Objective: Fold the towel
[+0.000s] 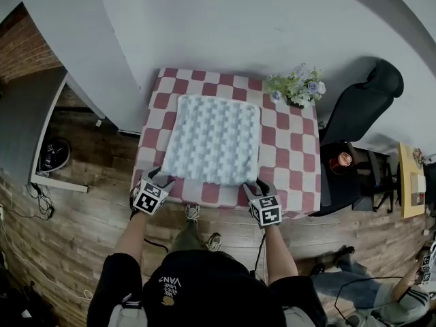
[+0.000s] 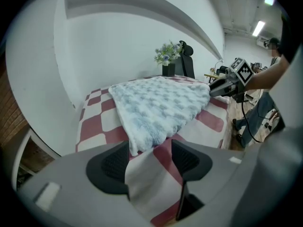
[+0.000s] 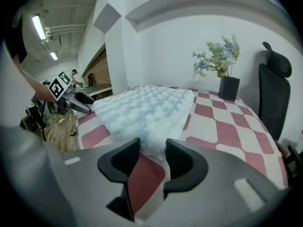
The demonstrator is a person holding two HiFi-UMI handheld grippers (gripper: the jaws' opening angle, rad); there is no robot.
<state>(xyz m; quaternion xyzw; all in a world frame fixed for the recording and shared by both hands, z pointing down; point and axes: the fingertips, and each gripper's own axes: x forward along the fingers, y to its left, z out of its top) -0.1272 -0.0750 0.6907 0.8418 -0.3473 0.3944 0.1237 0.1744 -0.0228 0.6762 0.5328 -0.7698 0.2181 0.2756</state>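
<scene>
The towel (image 1: 214, 138) is lying flat, fully spread out on the checkered tabletop (image 1: 294, 161). The left claw (image 1: 163, 178) is gaping wide right at its near left corner. The right claw (image 1: 257, 184) is standing spread too, with the near right corner sitting between its jaws, unpinched.

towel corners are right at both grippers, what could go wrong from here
1. The checkered tablecloth lies between the open jaws of the left gripper and the right gripper, so closing could pinch it along with the towel.
2. In the left gripper view only the tip of the towel corner reaches the jaws, close to one side, so the grip may miss or slip.
3. If the tablecloth gets lifted, the flower vase at the far corner might tip.
</scene>
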